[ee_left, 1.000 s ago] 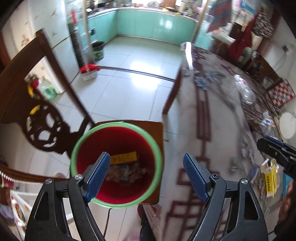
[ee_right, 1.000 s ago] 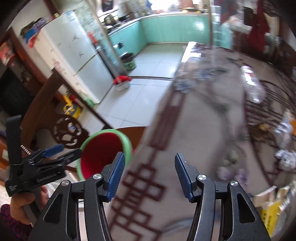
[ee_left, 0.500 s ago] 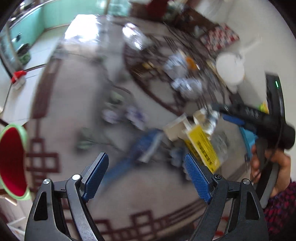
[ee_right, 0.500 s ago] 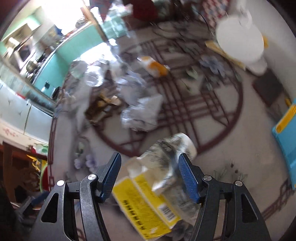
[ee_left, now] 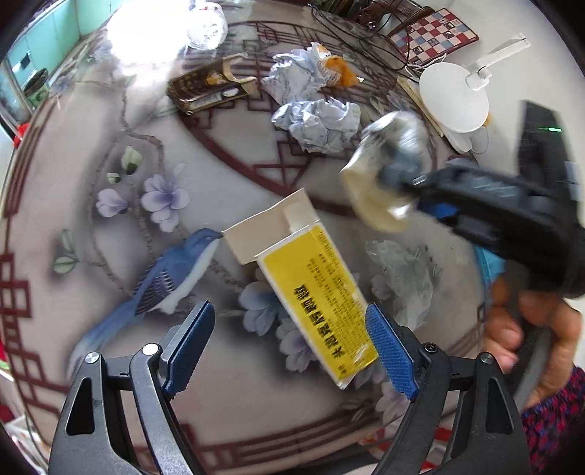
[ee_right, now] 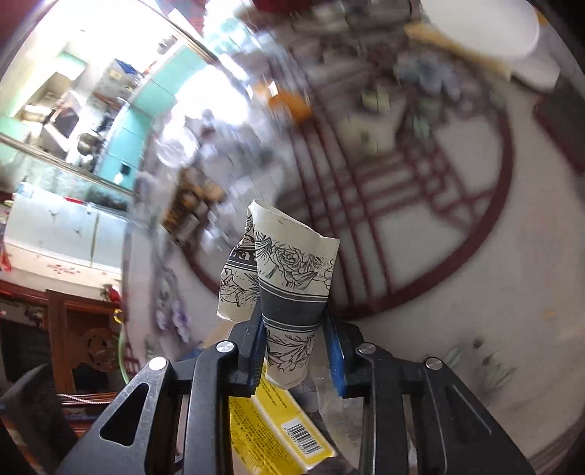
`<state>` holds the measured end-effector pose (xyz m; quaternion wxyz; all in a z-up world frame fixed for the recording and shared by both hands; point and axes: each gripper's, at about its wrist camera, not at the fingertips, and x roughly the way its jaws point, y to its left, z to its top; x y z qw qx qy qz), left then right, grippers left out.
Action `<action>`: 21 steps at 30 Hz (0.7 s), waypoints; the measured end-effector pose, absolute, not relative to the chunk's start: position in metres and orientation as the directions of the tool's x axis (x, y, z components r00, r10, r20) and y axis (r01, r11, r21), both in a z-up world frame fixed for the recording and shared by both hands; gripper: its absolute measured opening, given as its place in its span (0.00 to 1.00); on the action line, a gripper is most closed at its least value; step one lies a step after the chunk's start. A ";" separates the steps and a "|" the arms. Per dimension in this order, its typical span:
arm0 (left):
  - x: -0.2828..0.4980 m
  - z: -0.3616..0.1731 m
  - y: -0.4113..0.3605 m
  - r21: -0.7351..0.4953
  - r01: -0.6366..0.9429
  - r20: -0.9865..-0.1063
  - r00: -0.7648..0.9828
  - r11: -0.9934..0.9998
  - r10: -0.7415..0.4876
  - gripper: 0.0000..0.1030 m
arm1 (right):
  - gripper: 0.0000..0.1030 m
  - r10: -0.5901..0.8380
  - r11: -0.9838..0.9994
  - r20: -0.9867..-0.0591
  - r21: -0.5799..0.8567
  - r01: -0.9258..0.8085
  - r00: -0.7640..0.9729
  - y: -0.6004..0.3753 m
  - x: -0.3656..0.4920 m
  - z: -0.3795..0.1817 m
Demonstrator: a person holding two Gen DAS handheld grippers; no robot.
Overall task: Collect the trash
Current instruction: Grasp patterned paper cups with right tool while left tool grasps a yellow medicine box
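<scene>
My right gripper (ee_right: 294, 347) is shut on a crushed paper cup (ee_right: 289, 288) with black flower print and holds it above the table. It shows blurred in the left wrist view (ee_left: 387, 182). My left gripper (ee_left: 289, 350) is open just above a yellow box (ee_left: 321, 292) with its flap open, lying on the patterned table (ee_left: 109, 146). The box also shows below the cup in the right wrist view (ee_right: 278, 431). Crumpled paper (ee_left: 318, 122), a brown carton (ee_left: 204, 89) and an orange wrapper (ee_left: 340, 69) lie farther back.
A clear plastic wrapper (ee_left: 406, 277) lies right of the yellow box. A white round stand (ee_left: 455, 97) and a checked cloth (ee_left: 435, 33) sit at the far right. A crushed clear bottle (ee_left: 206, 23) lies at the back. The green bin rim (ee_right: 122, 350) shows left, beyond the table's edge.
My right gripper has closed on the paper cup and lifted it off the table. My left gripper swung from over the red bin to the table and came down close to the yellow box.
</scene>
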<state>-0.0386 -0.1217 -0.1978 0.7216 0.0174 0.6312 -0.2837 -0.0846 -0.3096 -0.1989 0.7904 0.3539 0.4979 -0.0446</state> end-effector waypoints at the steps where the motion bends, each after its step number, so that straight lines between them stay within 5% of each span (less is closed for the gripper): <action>1: -0.038 -0.201 -0.126 -0.334 0.432 -0.921 0.037 0.838 -0.387 0.82 | 0.26 0.272 0.744 -0.809 0.520 0.420 0.521 -0.315 -0.089 -0.190; 7: -0.035 -0.230 -0.147 -0.341 0.423 -0.933 -0.044 0.839 -0.357 0.80 | 0.26 0.225 0.743 -0.774 0.529 0.409 0.592 -0.338 -0.108 -0.149; 8: -0.036 -0.231 -0.146 -0.351 0.416 -0.931 -0.054 0.839 -0.362 0.75 | 0.26 0.219 0.745 -0.772 0.527 0.409 0.597 -0.339 -0.111 -0.145; 10: -0.034 -0.231 -0.144 -0.368 0.405 -0.924 -0.062 0.837 -0.376 0.47 | 0.26 0.220 0.745 -0.766 0.532 0.403 0.605 -0.339 -0.113 -0.138; 12: -0.030 -0.224 -0.140 -0.364 0.409 -0.922 -0.035 0.836 -0.385 0.37 | 0.26 0.222 0.751 -0.758 0.534 0.388 0.613 -0.335 -0.110 -0.129; 21: -0.002 -0.159 -0.085 -0.281 0.379 -0.895 0.228 0.882 -0.383 0.17 | 0.26 0.224 0.860 -0.730 0.459 0.221 0.646 -0.282 -0.074 -0.089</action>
